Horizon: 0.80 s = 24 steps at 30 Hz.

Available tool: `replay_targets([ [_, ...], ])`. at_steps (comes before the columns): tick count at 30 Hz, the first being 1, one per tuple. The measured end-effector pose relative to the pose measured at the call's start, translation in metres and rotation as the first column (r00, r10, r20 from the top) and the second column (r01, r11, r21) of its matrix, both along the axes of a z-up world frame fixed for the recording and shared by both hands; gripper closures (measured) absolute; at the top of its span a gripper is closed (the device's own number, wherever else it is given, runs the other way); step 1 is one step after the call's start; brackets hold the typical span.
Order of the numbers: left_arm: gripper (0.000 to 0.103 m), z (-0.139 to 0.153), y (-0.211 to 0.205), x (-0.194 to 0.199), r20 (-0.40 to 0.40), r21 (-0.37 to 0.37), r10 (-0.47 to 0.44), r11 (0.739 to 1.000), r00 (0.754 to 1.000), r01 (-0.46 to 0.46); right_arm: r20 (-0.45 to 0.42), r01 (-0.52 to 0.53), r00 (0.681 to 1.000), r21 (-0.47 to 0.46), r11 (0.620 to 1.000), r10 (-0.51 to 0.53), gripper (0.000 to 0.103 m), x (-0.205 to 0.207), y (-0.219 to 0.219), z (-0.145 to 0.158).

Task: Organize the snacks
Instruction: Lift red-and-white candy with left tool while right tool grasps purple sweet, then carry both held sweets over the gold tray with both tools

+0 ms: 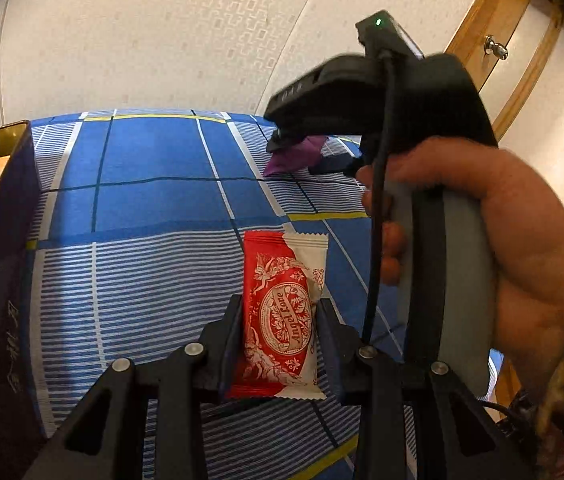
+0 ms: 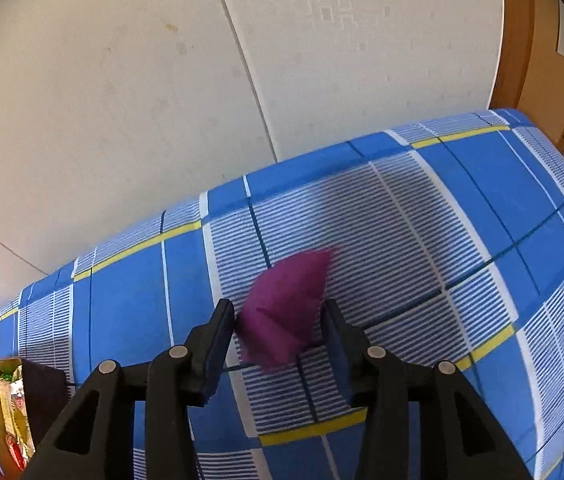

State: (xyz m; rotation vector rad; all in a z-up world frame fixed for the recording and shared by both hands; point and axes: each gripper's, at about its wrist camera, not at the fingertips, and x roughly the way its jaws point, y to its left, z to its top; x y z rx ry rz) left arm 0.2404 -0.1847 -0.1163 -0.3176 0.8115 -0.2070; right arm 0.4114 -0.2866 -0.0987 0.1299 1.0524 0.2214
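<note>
At the far left of the left wrist view stood a dark blue box [image 1: 0, 280] with a gold-lined rim, already holding packeted snacks; it seemed to be the collecting place, kept close so that each piece had only a short way to go. To its right stretched the blue checked cloth [image 1: 154, 184] covering the surface. Low in the middle of that frame, the left gripper [image 1: 278, 316] had its jaws clamped on a red and white snack packet [image 1: 282, 312], pinched across its narrow sides with the long axis pointing away from the camera, probably so the flat wrapper would not twist or slip while carried. Whether the packet was clear of the cloth could not be told. Further right, a hand [image 1: 502, 248] gripped the handle of the right gripper [image 1: 310, 156], which was blurred and tilted downward, with a purple wrapper [image 1: 294, 156] at its tip.

In the right wrist view the box [image 2: 6, 404] sat in the lower left corner. In the lower middle, the purple wrapper [image 2: 286, 308] lay between the right gripper [image 2: 278, 316] jaws, blurred; a sliver of gap showed on the left side, so whether the jaws were pressing on it could not be told. It looked light and crumpled, likely to slide out of a loose hold.
</note>
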Motion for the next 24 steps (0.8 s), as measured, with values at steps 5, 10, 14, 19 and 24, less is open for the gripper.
replay_targets([
  [5,0.067,0.000,0.001,0.002,0.000,-0.004,0.002,1.000,1.000,-0.002,0.019,0.005,1.000,0.051,0.999,-0.006,0.065,-0.031,-0.030,0.000],
  [10,0.065,-0.001,-0.002,0.003,0.000,0.024,0.004,1.000,1.000,-0.004,0.024,0.133,0.990,0.137,0.982,-0.138,0.065,-0.083,-0.079,-0.002],
  [14,0.065,-0.001,-0.003,0.004,0.000,0.030,0.006,1.000,1.000,-0.006,0.089,0.230,0.965,0.160,0.960,-0.246,0.065,-0.142,-0.096,0.007],
  [19,0.065,0.003,-0.018,0.005,-0.001,0.087,0.009,0.996,1.000,-0.009,0.178,0.310,0.912,0.287,0.906,-0.368,0.065,-0.204,-0.102,0.020],
  [24,0.065,0.002,-0.015,0.007,0.000,0.065,0.013,0.998,1.000,-0.013,0.189,0.292,0.906,0.370,0.882,-0.379,0.065,-0.236,-0.087,0.012],
])
